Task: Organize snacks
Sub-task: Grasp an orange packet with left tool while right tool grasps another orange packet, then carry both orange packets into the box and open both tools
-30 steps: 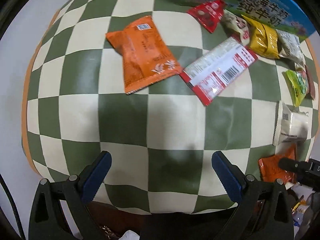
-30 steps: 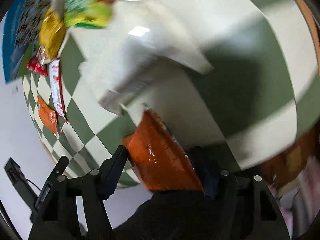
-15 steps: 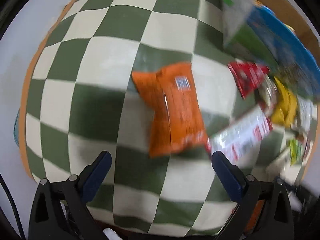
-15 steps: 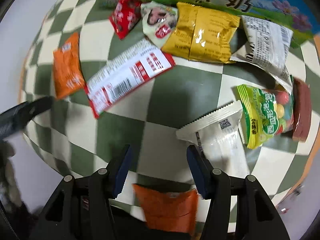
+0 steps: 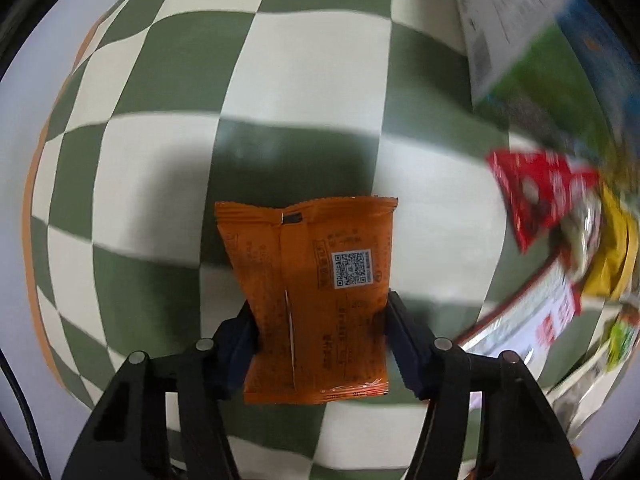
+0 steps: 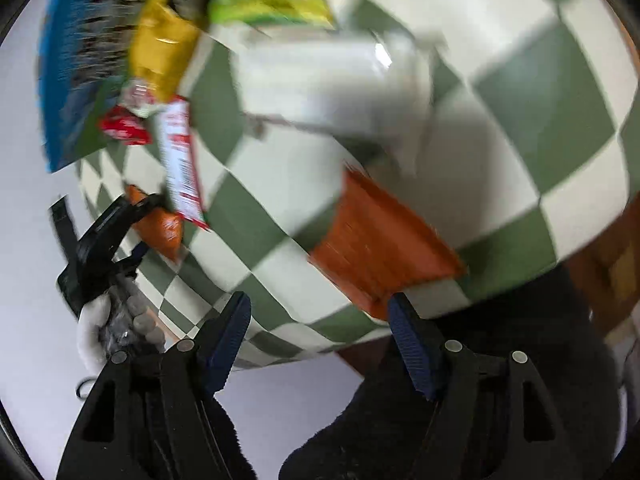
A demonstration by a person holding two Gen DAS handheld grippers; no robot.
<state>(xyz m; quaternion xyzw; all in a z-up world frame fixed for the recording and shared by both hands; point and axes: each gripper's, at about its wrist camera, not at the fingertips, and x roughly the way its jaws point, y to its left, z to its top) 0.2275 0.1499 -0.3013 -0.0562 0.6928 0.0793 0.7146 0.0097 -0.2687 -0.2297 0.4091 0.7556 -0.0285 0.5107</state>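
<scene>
At six o'clock on the checked green-and-cream tablecloth (image 5: 304,80), left gripper (image 5: 320,344) jaws were closing onto the crinkly orange foil snack packet (image 5: 316,300); right gripper (image 6: 320,344) opening, empty; slick foil could slip from pads

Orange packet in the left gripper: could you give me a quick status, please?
Left gripper closing on orange packet, pads at both sides. Right gripper opening, nothing between. Nothing in the way.
</scene>
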